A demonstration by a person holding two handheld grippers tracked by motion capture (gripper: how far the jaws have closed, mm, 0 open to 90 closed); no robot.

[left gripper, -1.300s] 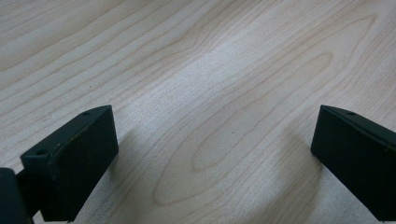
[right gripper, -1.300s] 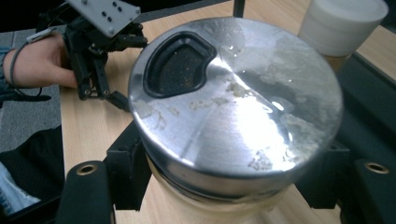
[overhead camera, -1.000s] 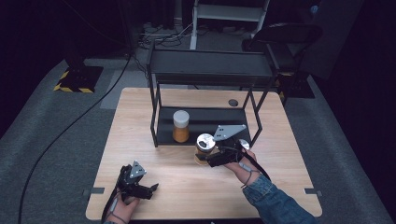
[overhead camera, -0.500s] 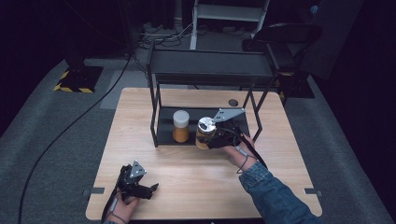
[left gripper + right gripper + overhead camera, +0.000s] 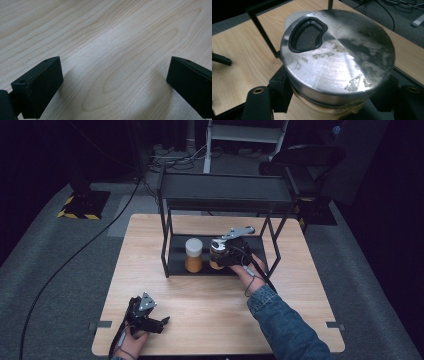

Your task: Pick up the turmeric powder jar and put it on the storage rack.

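My right gripper (image 5: 220,256) is shut on a jar with a silver metal lid (image 5: 218,253) and holds it over the lower shelf of the black metal rack (image 5: 176,261). In the right gripper view the jar's lid (image 5: 337,57) is close up, with a dark pour opening, and the black jaws clamp the jar below the lid. A second jar with a white lid and orange contents (image 5: 193,255) stands on the same shelf just to its left. My left gripper (image 5: 161,322) rests near the table's front left, open; its pads (image 5: 40,85) stand wide apart over bare wood.
The rack's upper shelf (image 5: 225,192) overhangs the lower one, with thin black posts at the corners. The wooden table (image 5: 215,320) lies in front of the rack. A black cable (image 5: 70,260) runs across the grey floor on the left.
My right gripper has carried the silver-lidded jar away from the person, from the table in front of the rack onto the lower shelf beside the orange jar. The left gripper has stayed still.
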